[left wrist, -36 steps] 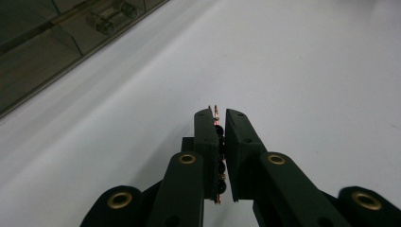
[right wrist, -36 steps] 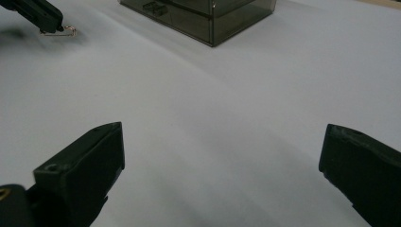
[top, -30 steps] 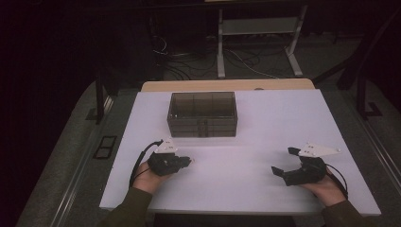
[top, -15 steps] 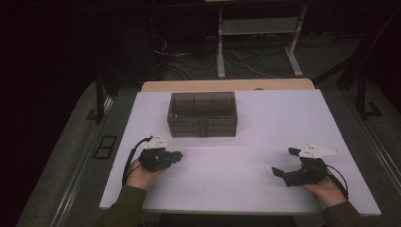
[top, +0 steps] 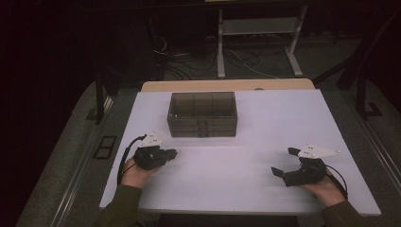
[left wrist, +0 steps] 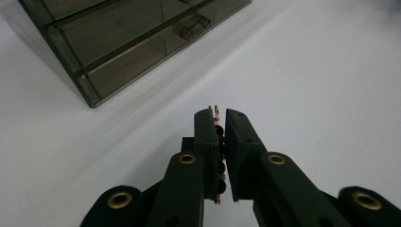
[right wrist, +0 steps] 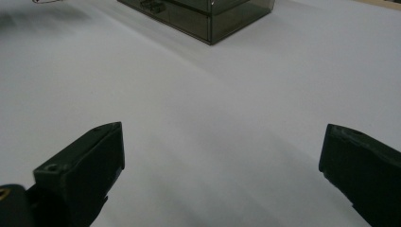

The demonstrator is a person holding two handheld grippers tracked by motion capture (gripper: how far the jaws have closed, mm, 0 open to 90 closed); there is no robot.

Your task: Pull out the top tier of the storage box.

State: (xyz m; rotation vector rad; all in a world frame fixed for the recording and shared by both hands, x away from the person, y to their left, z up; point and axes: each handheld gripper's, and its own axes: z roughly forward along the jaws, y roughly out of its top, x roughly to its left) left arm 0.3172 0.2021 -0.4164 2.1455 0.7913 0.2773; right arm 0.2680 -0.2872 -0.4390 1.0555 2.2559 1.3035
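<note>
Left gripper view, beaded strip (left wrist: 217,156) clamped inside left claw (left wrist: 219,116)

**Dim room, bright white table**

Pretty dark setup overall. The white table (top: 265,123) is the only well-lit thing, and it sits on a pale wooden top (top: 227,85) that peeks out along the far edge. Beyond that, a white metal stand (top: 257,28) rises out of the gloom with a tangle of cables (top: 198,64) on the grey floor (top: 75,156) beside it. A black floor outlet plate (top: 105,146) sits left of the table. The back wall is lost in darkness.
</note>
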